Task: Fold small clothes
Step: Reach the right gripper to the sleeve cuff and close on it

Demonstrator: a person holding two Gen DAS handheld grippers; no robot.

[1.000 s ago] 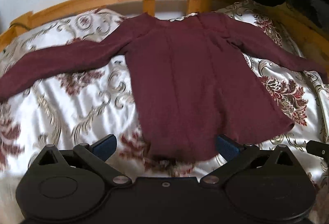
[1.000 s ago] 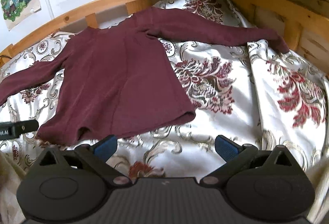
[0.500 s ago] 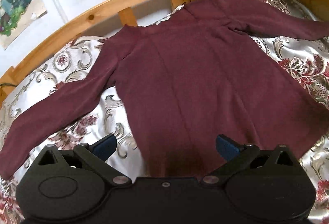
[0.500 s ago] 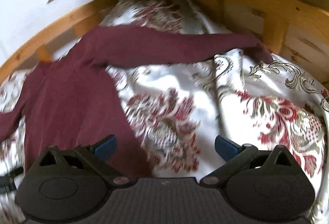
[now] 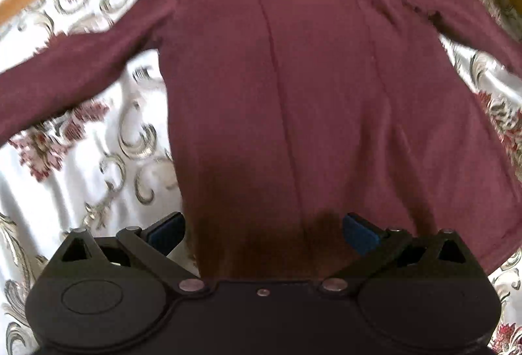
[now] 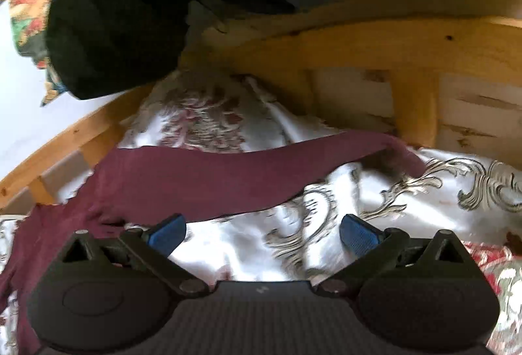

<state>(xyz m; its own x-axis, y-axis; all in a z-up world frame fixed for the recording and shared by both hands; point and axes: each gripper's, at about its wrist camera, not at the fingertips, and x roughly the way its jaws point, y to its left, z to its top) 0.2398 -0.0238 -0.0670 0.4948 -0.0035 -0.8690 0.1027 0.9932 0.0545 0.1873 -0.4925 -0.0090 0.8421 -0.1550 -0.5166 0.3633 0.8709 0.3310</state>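
Left wrist view: maroon long-sleeved top (image 5: 293, 87) lies unfolded, sleeves outstretched, on the bed (image 5: 98, 166); both grippers' jaws gape empty.

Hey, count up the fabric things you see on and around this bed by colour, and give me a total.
Maroon: 1, the long-sleeved top spread flat, sleeves out.
White with red and gold flowers: 1, the bedspread under it.
Black: 1, dark clothing hanging over the wooden bed rail.
Total: 3.
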